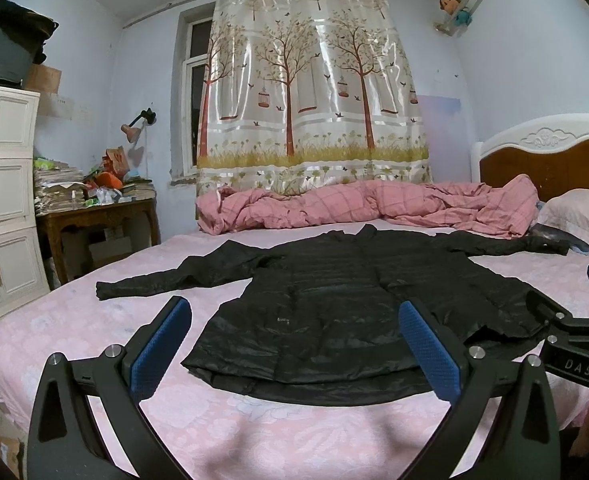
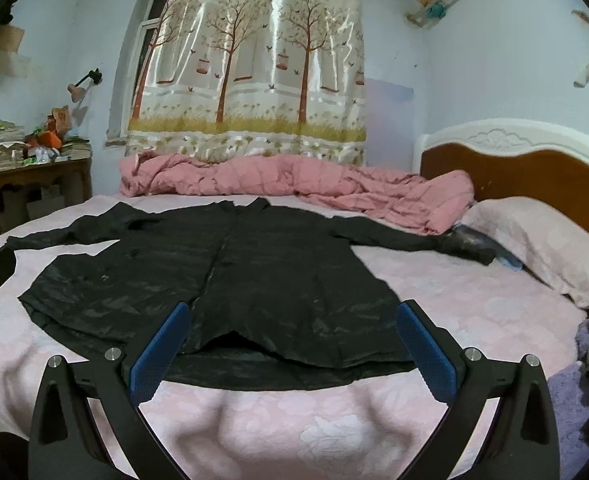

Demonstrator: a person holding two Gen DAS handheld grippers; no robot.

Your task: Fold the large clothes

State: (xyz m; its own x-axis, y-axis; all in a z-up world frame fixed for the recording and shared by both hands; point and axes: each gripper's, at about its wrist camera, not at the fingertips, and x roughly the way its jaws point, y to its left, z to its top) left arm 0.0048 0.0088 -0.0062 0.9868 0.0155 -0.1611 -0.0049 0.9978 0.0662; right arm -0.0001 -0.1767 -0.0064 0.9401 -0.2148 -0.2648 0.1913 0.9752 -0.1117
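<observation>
A long black shiny coat (image 1: 334, 292) lies spread flat on the pink bed sheet (image 1: 74, 328), front up, sleeves out to both sides, hem toward me. It also shows in the right wrist view (image 2: 234, 280). My left gripper (image 1: 294, 320) is open and empty, held above the hem's left part. My right gripper (image 2: 294, 320) is open and empty, above the hem's right part. The right gripper's body shows at the right edge of the left wrist view (image 1: 574, 332).
A rumpled pink checked quilt (image 1: 354, 208) lies along the far side of the bed. A pillow (image 2: 542, 240) and wooden headboard (image 2: 514, 176) are at the right. A cluttered wooden side table (image 1: 94, 216) and white cabinet (image 1: 2, 200) stand at the left.
</observation>
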